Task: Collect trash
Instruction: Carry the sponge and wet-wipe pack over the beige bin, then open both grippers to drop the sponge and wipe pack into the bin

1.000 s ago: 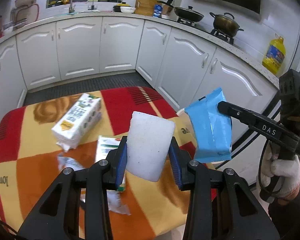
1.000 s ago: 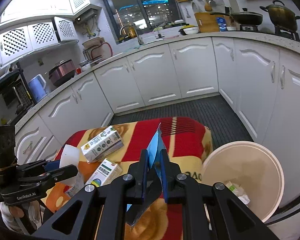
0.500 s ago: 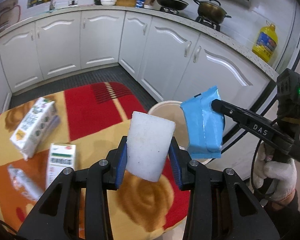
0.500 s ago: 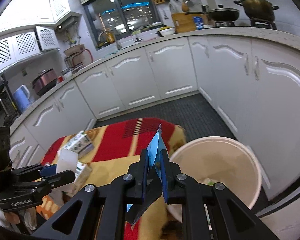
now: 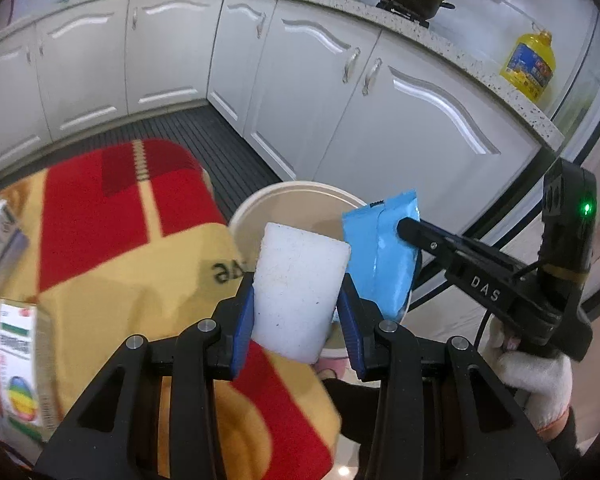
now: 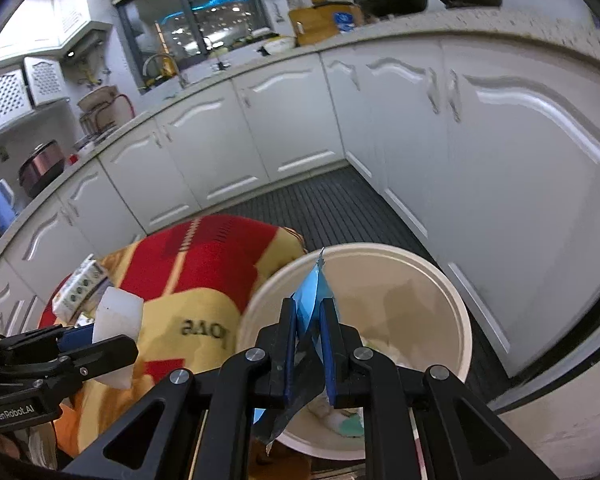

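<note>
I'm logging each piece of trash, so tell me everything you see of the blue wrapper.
The blue wrapper is a flat, glossy plastic pouch with a crimped, serrated top edge and a back seam. It is creased, looks empty, and stands roughly upright. The right gripper is shut on it, holding it in the air over the bin; nothing else touches it.

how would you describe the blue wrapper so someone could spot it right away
Find the round cream bin beside the red and yellow blanket. Above it the right gripper pinches the blue wrapper, flat and glossy, unlike the white block next to it.
</note>
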`<state>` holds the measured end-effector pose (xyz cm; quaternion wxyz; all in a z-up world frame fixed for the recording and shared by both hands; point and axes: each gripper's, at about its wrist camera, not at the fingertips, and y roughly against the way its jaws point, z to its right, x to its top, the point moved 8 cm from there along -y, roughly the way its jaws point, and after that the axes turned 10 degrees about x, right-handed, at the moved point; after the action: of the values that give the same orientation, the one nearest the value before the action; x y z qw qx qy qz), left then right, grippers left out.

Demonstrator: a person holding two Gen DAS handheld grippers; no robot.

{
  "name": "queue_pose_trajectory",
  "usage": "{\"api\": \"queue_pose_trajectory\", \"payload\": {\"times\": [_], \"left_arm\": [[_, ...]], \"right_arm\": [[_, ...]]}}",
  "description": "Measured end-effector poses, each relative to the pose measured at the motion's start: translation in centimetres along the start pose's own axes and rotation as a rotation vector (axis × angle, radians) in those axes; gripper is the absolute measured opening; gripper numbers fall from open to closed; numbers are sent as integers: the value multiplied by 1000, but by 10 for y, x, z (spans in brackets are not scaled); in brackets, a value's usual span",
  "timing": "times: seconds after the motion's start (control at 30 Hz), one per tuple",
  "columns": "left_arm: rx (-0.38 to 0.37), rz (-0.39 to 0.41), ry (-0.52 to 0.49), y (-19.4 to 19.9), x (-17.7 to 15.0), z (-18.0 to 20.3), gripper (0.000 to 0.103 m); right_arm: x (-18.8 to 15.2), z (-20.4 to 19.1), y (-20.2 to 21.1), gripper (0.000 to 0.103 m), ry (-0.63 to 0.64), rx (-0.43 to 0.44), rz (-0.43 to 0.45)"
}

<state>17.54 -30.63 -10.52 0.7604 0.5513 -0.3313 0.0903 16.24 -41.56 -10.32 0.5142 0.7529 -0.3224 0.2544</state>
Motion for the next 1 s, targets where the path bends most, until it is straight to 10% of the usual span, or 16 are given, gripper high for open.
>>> {"api": "queue_pose_trajectory", "payload": {"times": [0.4,1.0], "left_arm": [[-28,-56,24,-40,-2,8,59],[-12,-42,26,-24,-12,5,60]], "right_arm": [[-12,40,-14,21,-82,-74,-44],[-18,24,-9,44,-86,-42,-43]]}}
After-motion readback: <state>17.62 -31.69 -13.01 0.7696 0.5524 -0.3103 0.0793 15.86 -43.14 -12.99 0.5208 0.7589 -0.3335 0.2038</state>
